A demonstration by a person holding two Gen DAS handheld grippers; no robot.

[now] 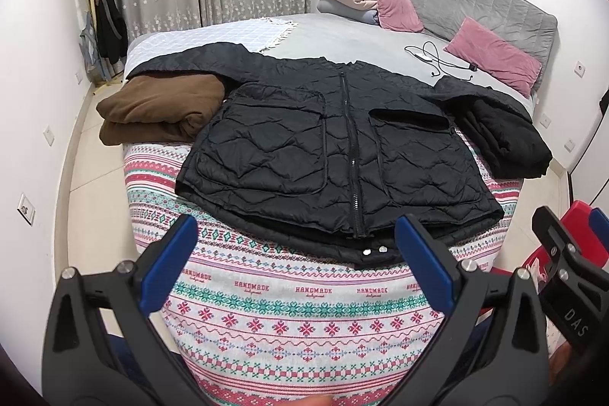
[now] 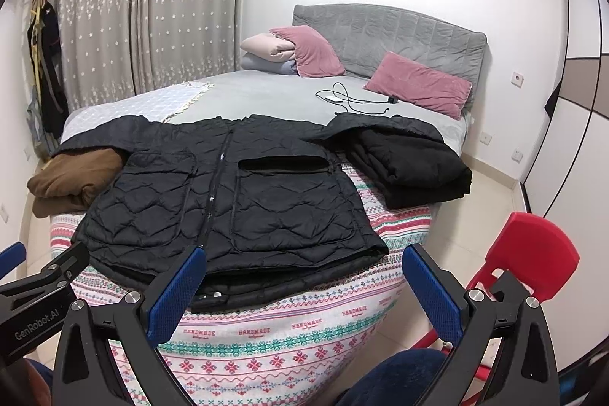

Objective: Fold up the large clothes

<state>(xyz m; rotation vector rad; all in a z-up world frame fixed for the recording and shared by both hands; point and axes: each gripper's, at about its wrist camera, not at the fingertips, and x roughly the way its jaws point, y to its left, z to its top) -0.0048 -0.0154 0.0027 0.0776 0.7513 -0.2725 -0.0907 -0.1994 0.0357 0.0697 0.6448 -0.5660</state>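
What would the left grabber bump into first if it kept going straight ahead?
Most likely the bottom edge of the black jacket, near its zipper. The left gripper is open and points over the patterned blanket toward that hem. Depth is hard to judge, so it might brush the blanket first.

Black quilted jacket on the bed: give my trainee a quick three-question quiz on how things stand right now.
1. True or false: the black quilted jacket lies zipped and spread flat on the patterned blanket.
2. Multiple choice: the folded brown garment sits at the jacket's (A) left side, (B) right side, (C) top, as the left wrist camera sees it.
3. Fill in: the left gripper and the right gripper are both ____ and hold nothing.

Key: 1 true; 2 A; 3 open.
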